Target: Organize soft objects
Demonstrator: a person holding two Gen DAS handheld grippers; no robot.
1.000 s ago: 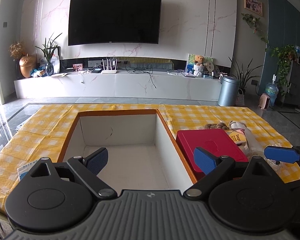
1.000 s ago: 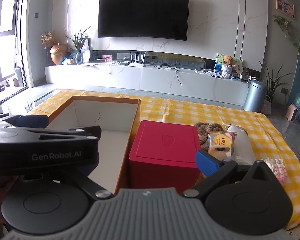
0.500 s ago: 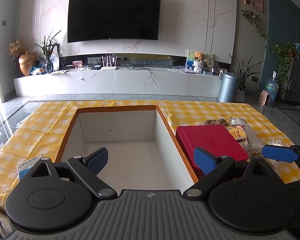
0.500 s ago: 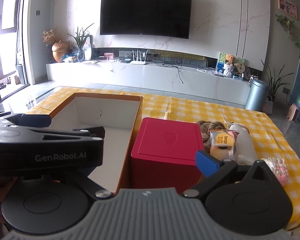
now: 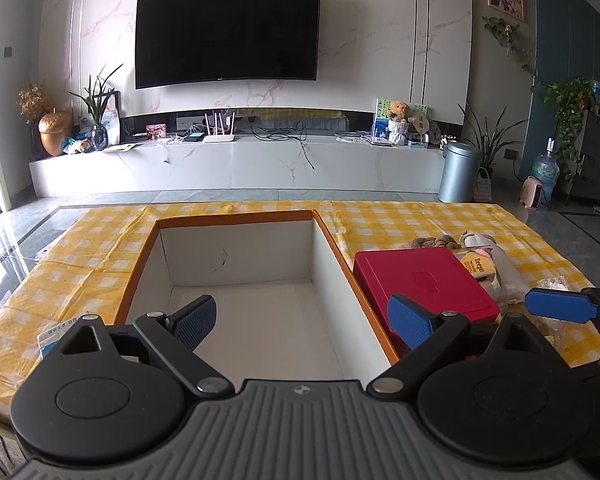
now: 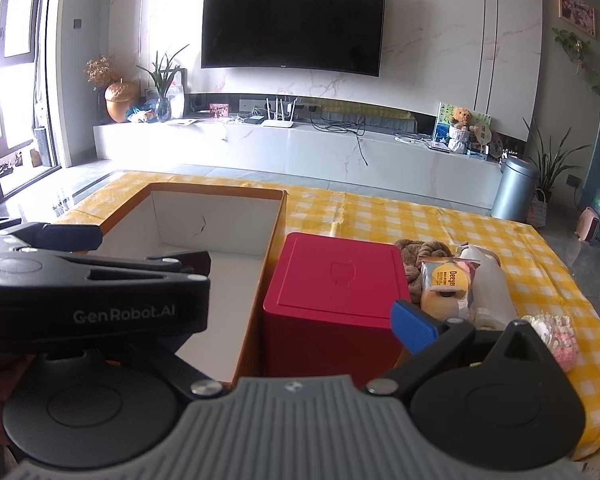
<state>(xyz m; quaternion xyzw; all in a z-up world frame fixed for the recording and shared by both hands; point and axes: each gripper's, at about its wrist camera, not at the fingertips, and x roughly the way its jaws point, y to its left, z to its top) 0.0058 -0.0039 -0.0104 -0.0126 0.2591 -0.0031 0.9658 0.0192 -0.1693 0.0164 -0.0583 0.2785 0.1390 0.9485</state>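
A pile of soft things lies on the yellow checked cloth right of a red box: a brown plush (image 6: 420,256), a yellow-labelled packet (image 6: 446,280), a white soft roll (image 6: 488,284) and a pink-white fluffy piece (image 6: 556,340). The plush (image 5: 432,242) and packet (image 5: 478,266) also show in the left wrist view. A large open box (image 5: 240,252), white inside with an orange rim, holds nothing. My left gripper (image 5: 303,320) hovers open over its near part. My right gripper (image 6: 300,332) is open in front of the red box; its left finger is hidden behind the left gripper (image 6: 140,248).
The red lidded box (image 6: 340,276) stands tight against the open box's right wall. A small printed packet (image 5: 56,334) lies near the table's front left edge. The checked tablecloth (image 5: 400,220) extends behind the boxes. Beyond are floor, a TV console and a bin.
Both views have shifted only slightly, with the table sitting a little lower in frame. Both grippers stay open and nothing on the table has moved.
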